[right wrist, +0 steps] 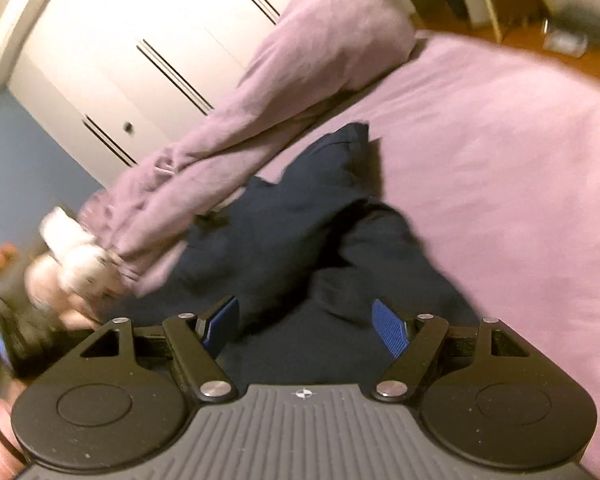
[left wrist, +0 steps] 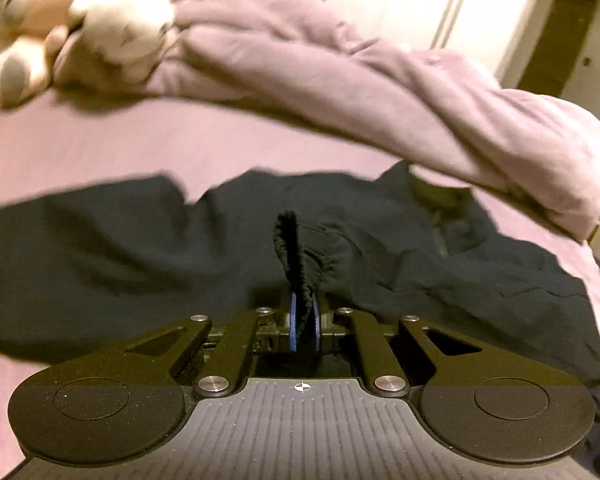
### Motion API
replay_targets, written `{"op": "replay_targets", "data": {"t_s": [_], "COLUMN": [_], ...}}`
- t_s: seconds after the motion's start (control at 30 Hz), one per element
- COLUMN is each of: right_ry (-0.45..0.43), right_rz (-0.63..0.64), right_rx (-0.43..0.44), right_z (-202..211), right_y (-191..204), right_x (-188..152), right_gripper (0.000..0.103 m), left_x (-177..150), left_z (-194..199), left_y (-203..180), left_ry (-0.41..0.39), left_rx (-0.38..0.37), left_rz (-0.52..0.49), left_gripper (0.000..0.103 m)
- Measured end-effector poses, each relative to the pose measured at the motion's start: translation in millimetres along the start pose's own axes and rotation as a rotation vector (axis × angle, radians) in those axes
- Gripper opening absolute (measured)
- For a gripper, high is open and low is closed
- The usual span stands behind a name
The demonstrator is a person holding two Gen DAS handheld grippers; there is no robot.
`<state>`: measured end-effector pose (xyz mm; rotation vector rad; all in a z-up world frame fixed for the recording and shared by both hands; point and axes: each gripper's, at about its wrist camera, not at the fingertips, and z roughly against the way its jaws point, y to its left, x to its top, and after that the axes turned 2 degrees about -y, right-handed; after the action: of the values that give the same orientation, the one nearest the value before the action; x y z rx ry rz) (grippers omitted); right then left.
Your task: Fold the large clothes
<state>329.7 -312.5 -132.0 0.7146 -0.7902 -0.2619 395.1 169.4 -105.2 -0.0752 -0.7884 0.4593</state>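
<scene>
My left gripper [left wrist: 303, 316] pinches the dark garment [left wrist: 140, 240]'s edge; my right gripper [right wrist: 300, 328] hangs open and must grab another edge next.

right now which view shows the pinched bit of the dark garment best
The left wrist view: the left gripper is shut on a bunched fold of the dark garment, which stands up centred and fairly sharp. The right wrist view shows only the garment's blurred spread on the bed beyond the open right gripper, not the pinch.
</scene>
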Motion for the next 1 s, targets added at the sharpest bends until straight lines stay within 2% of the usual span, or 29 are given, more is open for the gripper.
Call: {"op": "replay_targets", "data": {"t_s": [0.1, 0.2, 0.23, 0.3, 0.33, 0.37, 0.4, 0.5, 0.63, 0.73, 0.77, 0.87, 0.93, 1.0], "right_ry": [0.028, 0.05, 0.045, 0.026, 0.02, 0.014, 0.007, -0.064, -0.056, -0.042, -0.057, -0.134, -0.175, -0.169], "right_rz": [-0.163, -0.27, -0.284, -0.278, -0.265, -0.248, -0.231, -0.113, 0.035, 0.134, 0.171, 0.283, 0.33, 0.387], "right_rx": [0.064, 0.044, 0.033, -0.013, -0.03, -0.059, -0.069, -0.147, -0.225, -0.238, -0.241, -0.237, -0.232, -0.235], "right_z": [-31.1, -62.9, -71.2, -83.0, -87.7, -91.6, -94.3, -93.1, -99.2, -82.0, -69.7, -39.4, -36.3, -55.9], "right_y": [-13.4, -22.6, -24.5, -25.0, -24.3, -24.7, -25.3, -17.8, -6.5, 8.6, 12.9, 28.9, 38.4, 54.3], "right_x": [9.7, 14.1, 14.7, 19.7, 23.5, 26.6, 29.2, 36.3, 36.0, 33.6, 31.9, 28.3, 31.1, 34.2], "right_gripper": [0.075, 0.074, 0.071, 0.044, 0.039, 0.025, 0.015, 0.011, 0.01, 0.03, 0.04, 0.043, 0.043, 0.043], "left_x": [-1.0, 4.2, 4.0, 5.7, 7.4, 8.9, 9.7, 8.3, 1.9, 2.6, 3.3, 2.9, 1.2, -2.3], "left_z": [-5.2, -10.2, -5.2, -6.6, -7.2, -9.4, -12.7, -26.6, -47.8, -52.3, -49.6, -29.7, -15.1, -6.4], "left_y": [18.3, 18.4, 20.9, 12.4, 10.9, 8.8, 6.3, -1.1, -12.8, -6.8, -2.7, 3.8, 1.3, -7.9], "left_ry": [0.018, 0.005, -0.001, -0.012, -0.019, -0.021, -0.022, -0.014, -0.008, 0.003, 0.003, -0.05, -0.098, -0.12], "left_rx": [-0.028, -0.059, -0.072, -0.098, -0.104, -0.108, -0.112, -0.111, -0.047, -0.03, -0.024, 0.041, 0.021, -0.04], "left_rz": [0.055, 0.071, 0.075, 0.072, 0.067, 0.059, 0.051, 0.023, -0.053, -0.049, -0.039, -0.046, -0.051, -0.051], "left_gripper": [0.01, 0.01, 0.01, 0.01, 0.01, 0.01, 0.01, 0.01, 0.011, 0.019, 0.029, 0.034, 0.042, 0.049]}}
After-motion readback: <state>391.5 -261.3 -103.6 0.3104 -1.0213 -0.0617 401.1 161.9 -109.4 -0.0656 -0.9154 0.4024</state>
